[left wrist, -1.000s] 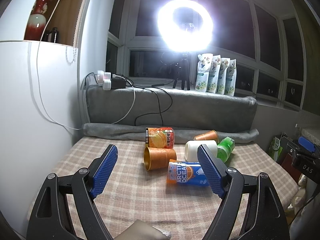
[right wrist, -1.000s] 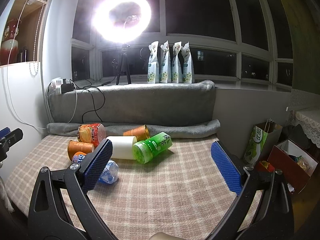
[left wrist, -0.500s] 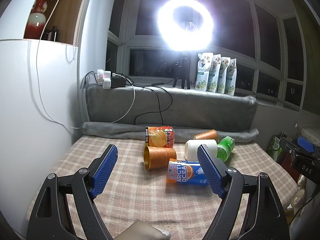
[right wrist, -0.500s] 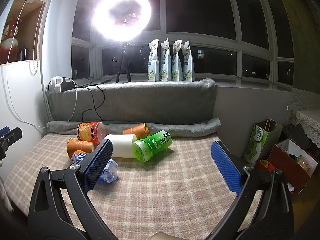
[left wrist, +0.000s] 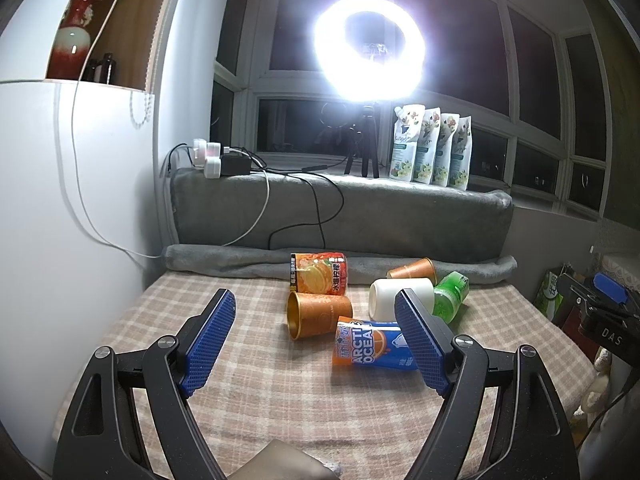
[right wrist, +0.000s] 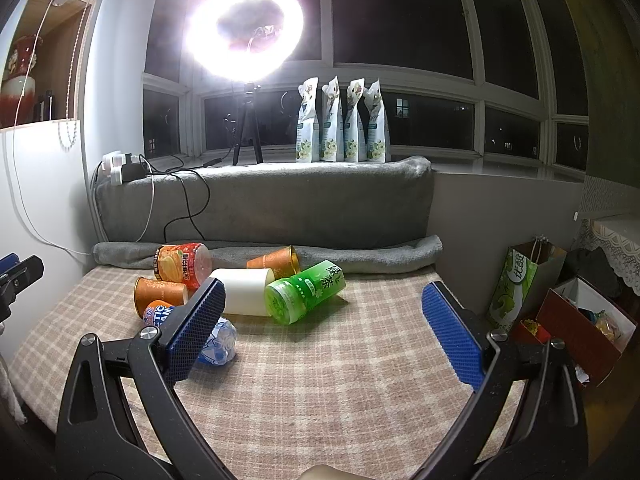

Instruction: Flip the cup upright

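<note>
Left gripper (left wrist: 316,334): jaws wide, nothing between them, hovering above the checked blanket (left wrist: 248,392) short of the pile of containers. Right gripper (right wrist: 324,330): jaws wide, empty, also above the blanket and short of the pile.

All containers lie on their sides in one cluster on the blanket, just in front of the rolled grey towel (left wrist: 240,264).

Landmark: white cup (left wrist: 390,304), lying down, bottom end toward the left camera.
- Orange paper cup (left wrist: 318,314): left of the white cup in the left view, on its side, gold-lined open mouth turned toward the left camera. Same cup in the right view (right wrist: 160,294) shows its closed base end.
- Second orange paper cup (left wrist: 414,270): behind the white cup, against the grey towel, on its side; the right view (right wrist: 276,260) shows its gold mouth facing right.
- Green bottle (right wrist: 306,294): touching the white cup on its right, tilted on its side.
- Orange juice can (left wrist: 318,274): behind the first orange cup, left of the white cup.
- Blue-and-orange bottle (left wrist: 374,346): in front of the white cup, nearest the left gripper, partly hidden by its right-hand finger.

Background: ring light (left wrist: 368,48) on a tripod at the window, four pouches (right wrist: 344,120) standing on the sill to its right.
</note>
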The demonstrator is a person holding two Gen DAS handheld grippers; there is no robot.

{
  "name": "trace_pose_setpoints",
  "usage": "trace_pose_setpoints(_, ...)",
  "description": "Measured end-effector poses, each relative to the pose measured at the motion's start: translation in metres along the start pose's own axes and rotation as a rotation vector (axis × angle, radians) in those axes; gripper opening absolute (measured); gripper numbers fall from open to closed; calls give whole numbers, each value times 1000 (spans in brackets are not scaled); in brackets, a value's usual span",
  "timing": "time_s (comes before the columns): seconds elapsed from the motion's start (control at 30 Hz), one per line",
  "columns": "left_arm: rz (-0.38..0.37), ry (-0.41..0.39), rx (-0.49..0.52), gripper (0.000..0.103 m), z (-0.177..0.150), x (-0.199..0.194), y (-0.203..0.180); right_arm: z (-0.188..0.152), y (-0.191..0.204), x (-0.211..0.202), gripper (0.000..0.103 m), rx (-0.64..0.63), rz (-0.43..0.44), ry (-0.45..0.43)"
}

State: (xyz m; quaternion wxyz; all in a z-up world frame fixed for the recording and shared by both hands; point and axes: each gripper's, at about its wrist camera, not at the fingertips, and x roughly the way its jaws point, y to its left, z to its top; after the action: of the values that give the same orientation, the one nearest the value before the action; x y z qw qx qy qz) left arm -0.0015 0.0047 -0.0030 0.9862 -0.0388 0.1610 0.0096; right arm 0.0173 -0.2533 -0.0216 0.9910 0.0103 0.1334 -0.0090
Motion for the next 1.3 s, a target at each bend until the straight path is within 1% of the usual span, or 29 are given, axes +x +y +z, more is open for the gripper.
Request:
trace_pose_setpoints(0.63, 0, 2, -2, 82, -1, 0, -1, 1, 1, 2, 101, 1, 1, 4)
trace_pose_setpoints(0.83, -1, 8, -1, 82, -5, 2, 0, -5, 3, 7, 101, 6, 25, 29)
trace_pose_setpoints(1.0, 2, 20, 1, 82, -8, 4, 2, -1, 3, 22, 101, 34, 92, 81)
trace_pose_setpoints(1.1, 1, 40, 9, 82, -9, 8, 5, 4, 10, 36, 101, -5, 136, 98)
trace_pose_setpoints(1.2, -1, 56, 18, 82, -11, 10, 6, 11, 19, 59, 101, -77, 230, 152)
trace_pose_setpoints(1.27, 2, 65, 28, 82, -14, 10, 7, 17, 26, 81, 101, -145, 313, 210)
trace_pose_setpoints(1.3, 2, 69, 30, 82, -13, 11, 8, 19, 29, 89, 101, -175, 340, 232)
